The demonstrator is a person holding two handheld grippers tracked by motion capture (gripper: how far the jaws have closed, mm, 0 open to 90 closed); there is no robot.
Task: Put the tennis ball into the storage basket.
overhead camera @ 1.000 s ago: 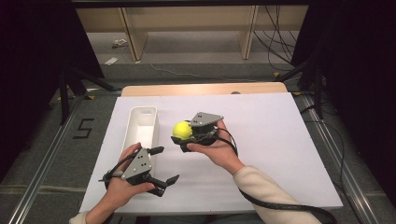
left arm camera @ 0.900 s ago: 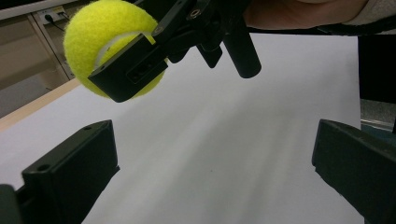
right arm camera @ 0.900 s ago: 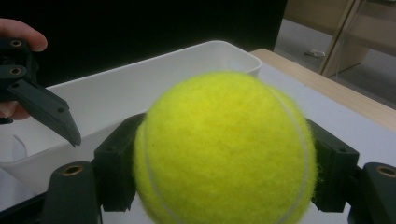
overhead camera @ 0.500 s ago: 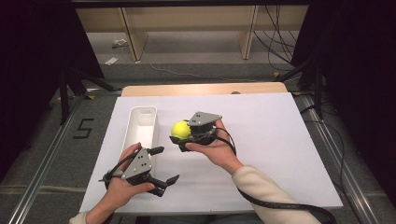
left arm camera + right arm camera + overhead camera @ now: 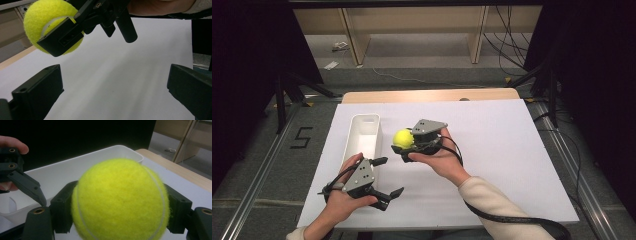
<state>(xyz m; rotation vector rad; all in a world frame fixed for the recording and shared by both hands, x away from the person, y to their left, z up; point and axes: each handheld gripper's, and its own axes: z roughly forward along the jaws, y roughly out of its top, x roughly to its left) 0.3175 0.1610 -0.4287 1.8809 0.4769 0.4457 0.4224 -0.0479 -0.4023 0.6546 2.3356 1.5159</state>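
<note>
Since a second ago the right gripper (image 5: 404,147) has barely moved: its fingers clamp the fuzzy yellow tennis ball (image 5: 402,138) just right of the white plastic tray (image 5: 362,136), above the bench; drop pending. Left gripper (image 5: 384,176) waits, fingers wide.

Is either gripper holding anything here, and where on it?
The right gripper clamps the tennis ball across its middle; the left gripper is open, holding nothing.
</note>
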